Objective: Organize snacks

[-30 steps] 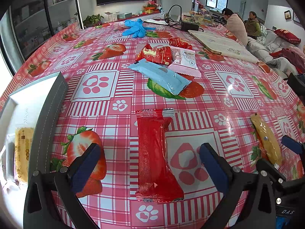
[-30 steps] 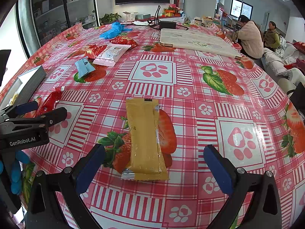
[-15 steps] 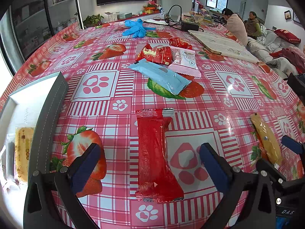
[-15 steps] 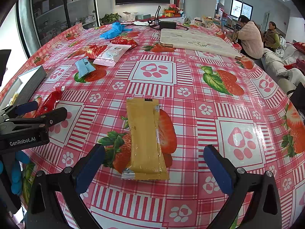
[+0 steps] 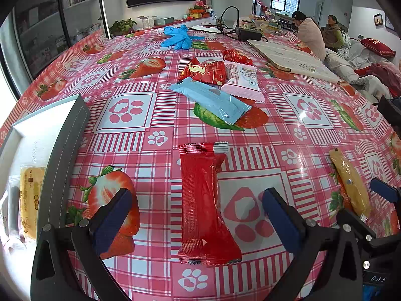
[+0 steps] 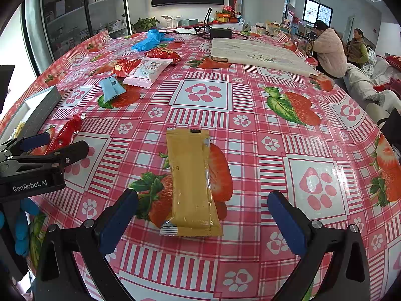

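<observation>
**A:** Strawberry-print table (image 5: 130, 135), red snack (image 5: 205, 200) lying lengthwise between the wide-open, empty left gripper (image 5: 198, 215). Why?

**B:** Probably lined up for grabbing. Same with right gripper (image 6: 203, 215), open around yellow snack (image 6: 191, 183); grey box (image 5: 67, 150) is nearby.

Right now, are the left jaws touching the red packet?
Apart. In the left wrist view, the left gripper is open, and tablecloth shows between each pad and the red packet.

The right gripper (image 6: 201, 215) was held wide open, its blue pads (image 6: 117, 222) flanking a yellow snack packet (image 6: 191, 185) laid flat on the tablecloth (image 6: 250, 125).
</observation>
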`<state>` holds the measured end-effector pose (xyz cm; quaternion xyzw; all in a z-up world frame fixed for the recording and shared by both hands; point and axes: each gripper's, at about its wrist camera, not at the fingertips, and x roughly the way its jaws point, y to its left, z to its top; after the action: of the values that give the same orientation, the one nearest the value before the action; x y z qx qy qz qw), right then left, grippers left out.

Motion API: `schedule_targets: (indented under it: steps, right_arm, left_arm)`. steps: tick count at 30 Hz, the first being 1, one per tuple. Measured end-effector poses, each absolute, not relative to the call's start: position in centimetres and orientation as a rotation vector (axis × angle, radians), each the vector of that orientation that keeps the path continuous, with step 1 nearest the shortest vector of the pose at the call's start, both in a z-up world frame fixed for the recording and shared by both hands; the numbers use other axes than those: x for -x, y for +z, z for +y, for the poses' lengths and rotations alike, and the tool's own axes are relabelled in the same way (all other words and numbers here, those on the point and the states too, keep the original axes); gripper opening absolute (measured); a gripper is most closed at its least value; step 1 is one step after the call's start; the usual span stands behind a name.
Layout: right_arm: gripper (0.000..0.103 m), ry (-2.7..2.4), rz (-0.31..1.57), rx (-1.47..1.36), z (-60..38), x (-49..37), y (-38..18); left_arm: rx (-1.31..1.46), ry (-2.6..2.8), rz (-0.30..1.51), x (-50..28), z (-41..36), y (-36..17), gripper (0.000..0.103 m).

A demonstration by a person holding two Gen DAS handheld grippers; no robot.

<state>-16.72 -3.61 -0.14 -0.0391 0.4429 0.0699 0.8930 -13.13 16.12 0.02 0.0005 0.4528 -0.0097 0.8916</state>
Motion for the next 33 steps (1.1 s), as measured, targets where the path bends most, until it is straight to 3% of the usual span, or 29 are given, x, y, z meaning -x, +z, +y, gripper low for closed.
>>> schedule_targets:
  steps: [12, 23, 25, 28, 30, 31, 32, 33]
  right_arm:
    - [0.103, 0.146, 0.936, 0.085, -3.5, 16.7, -0.1]
    - [0.103, 0.185, 1.122, 0.125, -3.2, 13.6, 0.1]
    - [0.103, 0.186, 1.161, 0.131, -3.0, 12.9, 0.2]
    - [0.103, 0.184, 1.186, 0.138, -2.7, 12.6, 0.2]
    - [0.097, 0.193, 1.192, 0.144, -2.5, 12.5, 0.4]
    - [0.089, 0.202, 1.190, 0.150, -2.4, 12.5, 0.6]
    - [0.083, 0.211, 1.187, 0.157, -2.2, 12.6, 0.9]
    - [0.061, 0.223, 1.180, 0.164, -1.9, 12.7, 1.3]
  left_arm:
    - [-0.001, -0.020, 0.939, 13.1, 16.1, 0.0, 0.103]
    - [0.000, -0.007, 0.980, 13.0, 15.9, 0.2, 0.102]
    - [-0.001, -0.014, 1.011, 12.8, 15.6, 0.5, 0.097]
    - [-0.026, -0.060, 1.038, 13.0, 14.6, 1.2, 0.074]
    - [-0.041, -0.086, 1.044, 13.2, 14.2, 1.6, 0.039]
    - [-0.037, -0.102, 1.049, 13.3, 14.0, 1.7, 0.027]
    - [-0.023, -0.119, 1.058, 13.3, 14.1, 1.7, 0.024]
    - [0.017, -0.140, 1.074, 13.3, 14.5, 1.8, 0.023]
